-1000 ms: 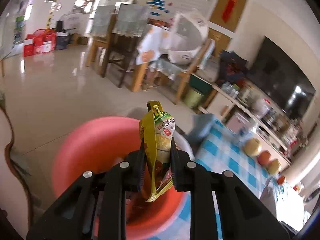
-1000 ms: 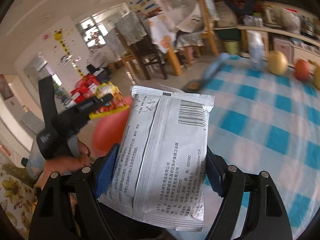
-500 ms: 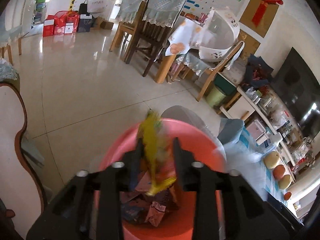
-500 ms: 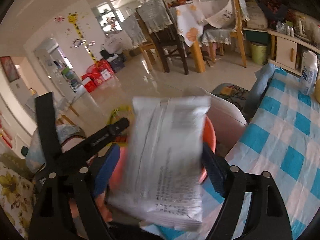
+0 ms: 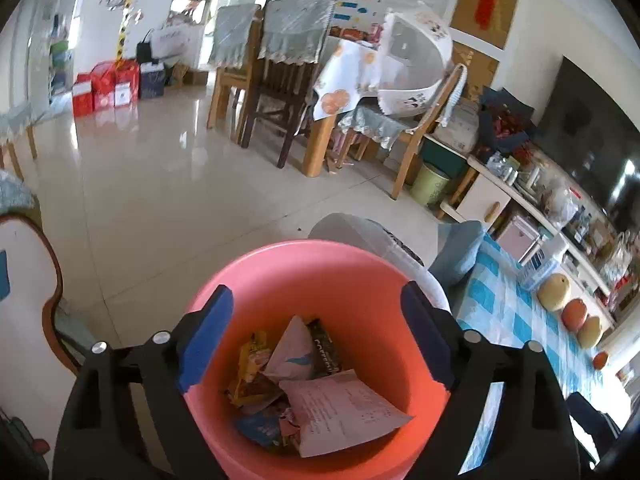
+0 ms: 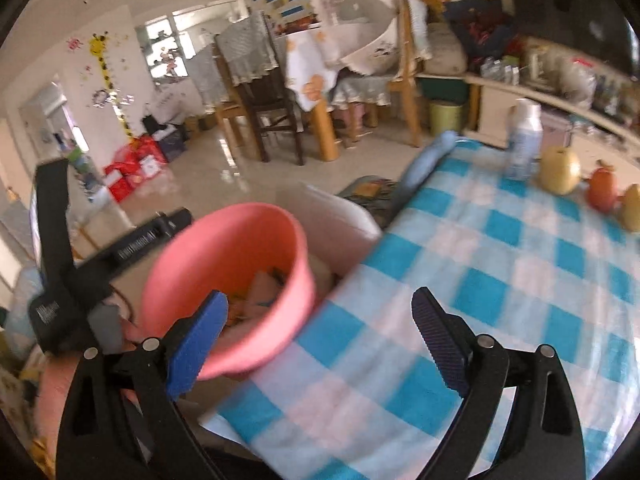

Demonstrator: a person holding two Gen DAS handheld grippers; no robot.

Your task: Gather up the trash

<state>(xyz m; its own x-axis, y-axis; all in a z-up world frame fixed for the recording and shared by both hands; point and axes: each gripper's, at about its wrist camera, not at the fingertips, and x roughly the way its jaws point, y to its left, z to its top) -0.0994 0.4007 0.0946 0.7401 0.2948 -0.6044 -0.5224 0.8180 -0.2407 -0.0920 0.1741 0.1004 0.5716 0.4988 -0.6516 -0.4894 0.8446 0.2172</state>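
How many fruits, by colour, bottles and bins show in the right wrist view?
Yellow fruit: 2
Orange-red fruit: 1
White bottle: 1
Pink bin: 1
Total: 5

Left wrist: close, steeply down into pink bin [image 5: 312,280]. Right wrist: beside table [image 6: 500,264], shares bin [image 6: 224,248].
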